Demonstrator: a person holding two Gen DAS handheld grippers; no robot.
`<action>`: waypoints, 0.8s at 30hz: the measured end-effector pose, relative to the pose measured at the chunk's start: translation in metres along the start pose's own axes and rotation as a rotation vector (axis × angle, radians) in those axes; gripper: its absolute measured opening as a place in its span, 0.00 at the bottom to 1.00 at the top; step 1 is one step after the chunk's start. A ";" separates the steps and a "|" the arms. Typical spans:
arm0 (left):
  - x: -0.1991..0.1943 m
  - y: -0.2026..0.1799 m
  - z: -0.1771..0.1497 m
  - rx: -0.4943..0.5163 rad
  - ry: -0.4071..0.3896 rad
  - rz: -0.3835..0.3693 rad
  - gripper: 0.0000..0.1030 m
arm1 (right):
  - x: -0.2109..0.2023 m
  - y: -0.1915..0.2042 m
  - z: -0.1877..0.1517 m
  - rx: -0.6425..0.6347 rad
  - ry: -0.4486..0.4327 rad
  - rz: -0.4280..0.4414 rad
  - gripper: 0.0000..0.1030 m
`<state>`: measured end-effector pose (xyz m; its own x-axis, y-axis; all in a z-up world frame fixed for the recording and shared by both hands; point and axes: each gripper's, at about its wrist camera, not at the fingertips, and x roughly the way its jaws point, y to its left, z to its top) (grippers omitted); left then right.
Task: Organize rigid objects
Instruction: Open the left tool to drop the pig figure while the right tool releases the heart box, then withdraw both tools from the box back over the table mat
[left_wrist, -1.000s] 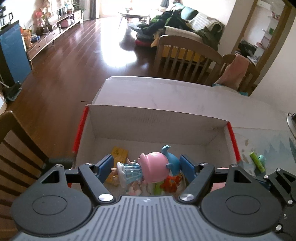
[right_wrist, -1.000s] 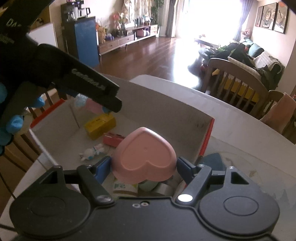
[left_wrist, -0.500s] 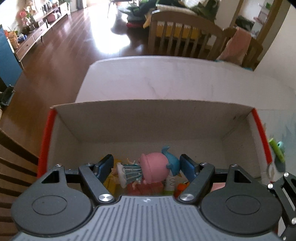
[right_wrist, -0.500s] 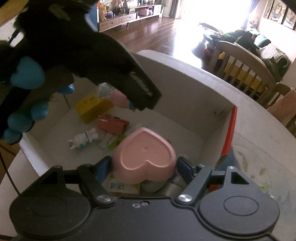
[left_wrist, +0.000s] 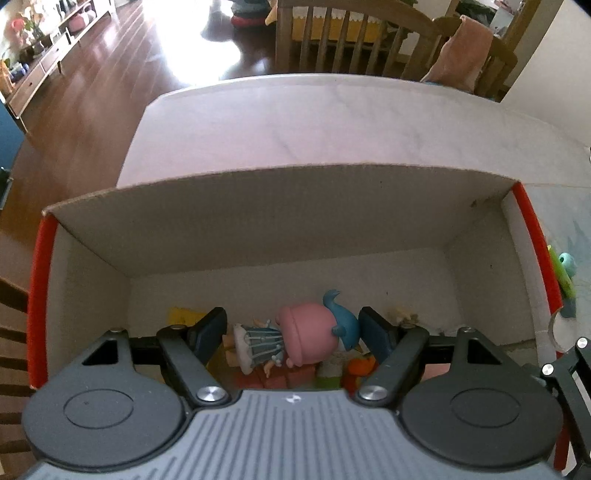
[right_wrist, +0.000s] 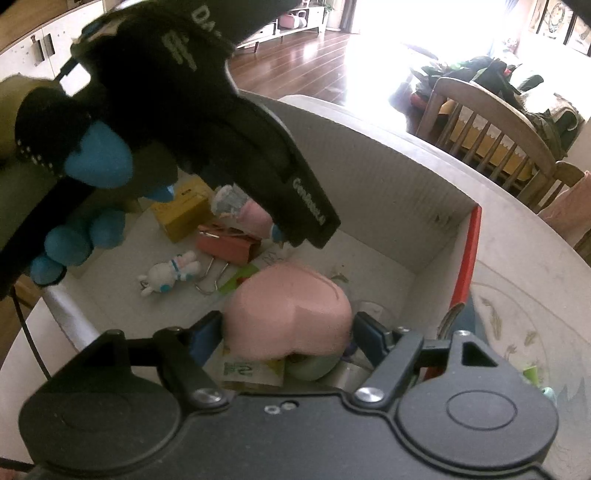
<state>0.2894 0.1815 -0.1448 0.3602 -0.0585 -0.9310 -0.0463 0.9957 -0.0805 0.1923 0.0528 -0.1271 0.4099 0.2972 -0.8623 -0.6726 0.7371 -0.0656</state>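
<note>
Doll (left_wrist: 295, 339) clamped sideways in left gripper (left_wrist: 293, 330), heart box (right_wrist: 290, 314) in right gripper's (right_wrist: 288, 332) grasp

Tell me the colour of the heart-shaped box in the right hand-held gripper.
Pale pink. The heart-shaped box shows best in the right wrist view.

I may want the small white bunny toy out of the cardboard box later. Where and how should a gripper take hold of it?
Grip the small white bunny toy across its round body, coming from straight above. It lies flat on the cardboard box floor with bare floor on both long sides, so fingers probably fit there; its ears and feet look too thin to pinch.
</note>
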 end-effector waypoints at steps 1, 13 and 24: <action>0.001 0.000 -0.001 0.002 0.004 0.003 0.76 | 0.000 0.000 0.000 0.003 -0.001 0.002 0.75; -0.013 0.001 -0.011 -0.016 -0.029 -0.009 0.76 | -0.021 -0.015 0.001 0.076 -0.058 0.023 0.76; -0.066 -0.002 -0.023 -0.022 -0.129 -0.031 0.76 | -0.072 -0.024 -0.010 0.151 -0.166 0.059 0.77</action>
<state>0.2444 0.1816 -0.0910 0.4788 -0.0785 -0.8744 -0.0528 0.9916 -0.1180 0.1726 0.0077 -0.0685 0.4767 0.4286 -0.7675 -0.6032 0.7946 0.0691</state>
